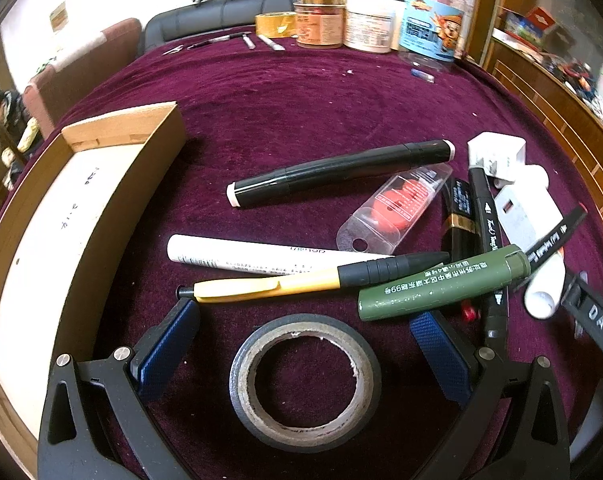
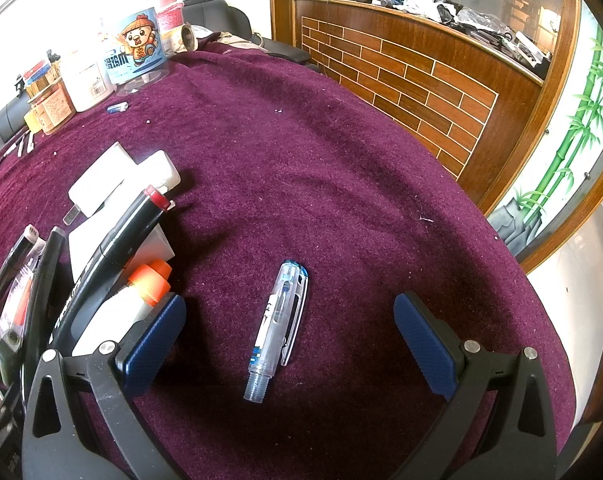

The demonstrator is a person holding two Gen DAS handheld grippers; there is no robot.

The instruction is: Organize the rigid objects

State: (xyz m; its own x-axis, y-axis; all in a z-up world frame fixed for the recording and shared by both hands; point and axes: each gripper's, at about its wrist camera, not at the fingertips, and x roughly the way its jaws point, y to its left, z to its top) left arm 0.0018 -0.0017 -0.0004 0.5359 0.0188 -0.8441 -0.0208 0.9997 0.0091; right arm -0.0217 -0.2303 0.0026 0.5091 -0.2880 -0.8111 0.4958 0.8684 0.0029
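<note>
In the left wrist view, my left gripper [image 1: 305, 320] is open, its blue pads either side of a black tape roll [image 1: 305, 380] lying flat on the purple cloth. Beyond it lie a yellow-and-black pen [image 1: 285, 284], a green pen [image 1: 441, 284], a white marker [image 1: 245, 258], a black marker [image 1: 337, 172] and a clear pack with red discs [image 1: 397, 208]. An open wooden box [image 1: 61, 220] stands at left. In the right wrist view, my right gripper [image 2: 289, 320] is open around a clear pen barrel [image 2: 277, 324] on the cloth.
Jars and tubs [image 1: 365, 20] and a yellow tape roll [image 1: 275, 24] stand at the table's far edge. White adapters [image 2: 117, 184], black markers [image 2: 113, 248] and an orange-capped bottle [image 2: 141, 292] crowd left of my right gripper. A brick-pattern counter [image 2: 413, 80] stands behind.
</note>
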